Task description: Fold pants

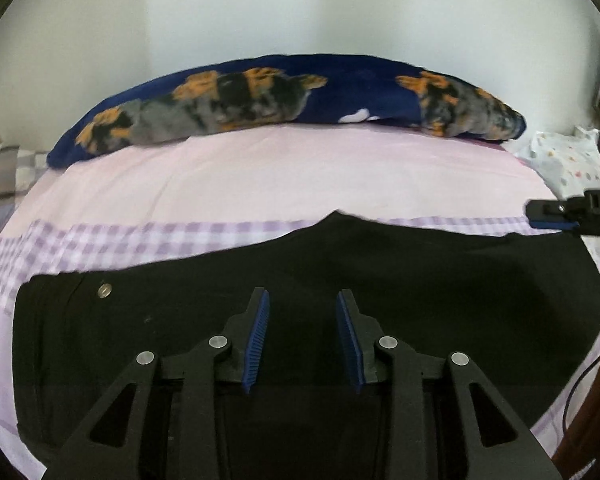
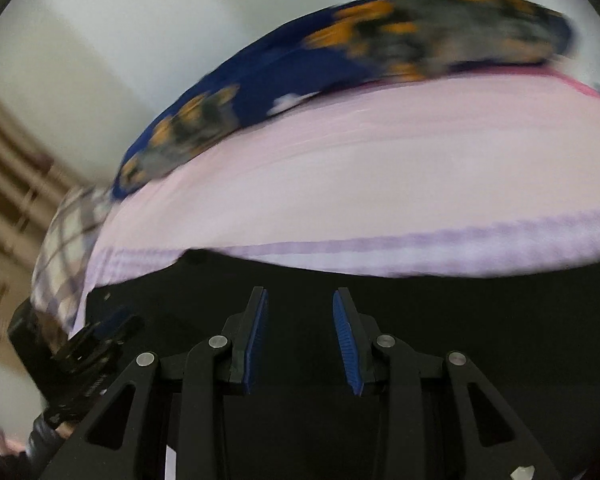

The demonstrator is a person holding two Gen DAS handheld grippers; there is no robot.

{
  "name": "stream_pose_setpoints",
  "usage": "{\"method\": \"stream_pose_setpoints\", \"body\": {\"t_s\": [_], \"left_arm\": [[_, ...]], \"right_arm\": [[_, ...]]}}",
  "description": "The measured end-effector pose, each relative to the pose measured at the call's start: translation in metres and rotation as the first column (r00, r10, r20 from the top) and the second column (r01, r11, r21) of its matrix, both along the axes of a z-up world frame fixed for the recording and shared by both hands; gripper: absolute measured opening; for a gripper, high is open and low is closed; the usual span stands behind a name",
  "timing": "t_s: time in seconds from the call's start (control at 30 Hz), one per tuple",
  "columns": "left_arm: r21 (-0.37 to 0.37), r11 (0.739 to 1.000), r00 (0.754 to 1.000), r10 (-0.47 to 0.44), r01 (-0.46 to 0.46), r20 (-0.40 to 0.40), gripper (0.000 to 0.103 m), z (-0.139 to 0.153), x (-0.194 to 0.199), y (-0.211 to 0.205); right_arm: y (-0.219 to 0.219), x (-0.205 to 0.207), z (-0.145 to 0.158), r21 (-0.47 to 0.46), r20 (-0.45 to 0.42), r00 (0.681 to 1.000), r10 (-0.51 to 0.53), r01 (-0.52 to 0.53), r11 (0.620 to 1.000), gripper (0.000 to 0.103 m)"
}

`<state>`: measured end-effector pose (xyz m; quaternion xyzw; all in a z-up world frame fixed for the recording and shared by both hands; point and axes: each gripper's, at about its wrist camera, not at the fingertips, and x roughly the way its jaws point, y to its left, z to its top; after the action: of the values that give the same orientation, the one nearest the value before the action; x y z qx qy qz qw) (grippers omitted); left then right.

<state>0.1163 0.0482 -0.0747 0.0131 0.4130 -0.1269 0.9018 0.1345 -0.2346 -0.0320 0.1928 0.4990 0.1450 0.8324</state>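
**Both grippers free above the pants**

Left wrist: our left gripper (image 1: pixel 302 300) hangs parted and empty over the black pants (image 1: pixel 420 280) lying flat on the pink sheet (image 1: pixel 260 172). Right wrist: our right gripper (image 2: pixel 300 300) likewise gapes, holding nothing, above the pants (image 2: pixel 460 320); the view is blurred.

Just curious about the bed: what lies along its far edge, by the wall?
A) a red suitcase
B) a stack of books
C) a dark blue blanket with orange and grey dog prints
C: the dark blue blanket with orange-grey prints stretches along the wall.
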Motion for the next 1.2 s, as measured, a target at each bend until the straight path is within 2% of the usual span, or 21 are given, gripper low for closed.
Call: {"method": "stream_pose_setpoints", "body": {"t_s": [0.1, 0.27, 0.43, 0.6, 0.67, 0.8, 1.0, 1.1, 1.17, 1.2], "left_arm": [[0.000, 1.000, 0.999, 0.022, -0.022, -0.023, 0.036, -0.010, 0.001, 0.012], [-0.033, 0.999, 0.999, 0.030, -0.032, -0.045, 0.036, -0.016, -0.004, 0.026], [-0.064, 0.998, 0.999, 0.022, -0.025, -0.050, 0.036, -0.018, -0.006, 0.033], [-0.068, 0.998, 0.999, 0.011, -0.014, -0.049, 0.036, -0.022, -0.006, 0.036], [-0.068, 0.998, 0.999, 0.007, -0.010, -0.047, 0.036, -0.022, -0.007, 0.036], [-0.080, 0.997, 0.999, 0.013, -0.017, -0.047, 0.036, -0.022, -0.007, 0.040], [-0.061, 0.998, 0.999, 0.013, -0.016, -0.043, 0.036, -0.028, -0.008, 0.039], [-0.051, 0.998, 0.998, 0.018, -0.020, -0.058, 0.037, -0.026, -0.006, 0.037], [-0.054, 0.998, 0.997, 0.021, -0.025, -0.069, 0.039, -0.021, -0.003, 0.035], [-0.053, 0.998, 0.998, 0.027, -0.030, -0.063, 0.041, -0.017, -0.003, 0.034]], "right_arm": [[0.039, 0.024, -0.006, -0.010, -0.021, 0.992, 0.122, -0.122, 0.992, 0.033], [0.102, 0.061, -0.015, -0.033, -0.041, 0.951, 0.308, -0.309, 0.950, 0.033], [0.144, 0.093, -0.031, -0.011, -0.088, 0.907, 0.411, -0.414, 0.910, 0.033], [0.162, 0.105, -0.045, 0.010, -0.141, 0.868, 0.475, -0.479, 0.878, 0.033], [0.168, 0.108, -0.044, 0.019, -0.125, 0.856, 0.502, -0.504, 0.864, 0.011], [0.170, 0.112, -0.034, -0.036, -0.072, 0.865, 0.497, -0.501, 0.865, 0.007], [0.172, 0.118, -0.054, -0.089, -0.064, 0.902, 0.426, -0.431, 0.898, 0.008], [0.168, 0.118, -0.052, -0.076, -0.062, 0.917, 0.394, -0.398, 0.914, 0.020], [0.164, 0.114, -0.043, -0.084, -0.033, 0.929, 0.369, -0.370, 0.925, 0.037], [0.157, 0.111, -0.035, -0.078, -0.008, 0.939, 0.345, -0.344, 0.936, 0.038]]}}
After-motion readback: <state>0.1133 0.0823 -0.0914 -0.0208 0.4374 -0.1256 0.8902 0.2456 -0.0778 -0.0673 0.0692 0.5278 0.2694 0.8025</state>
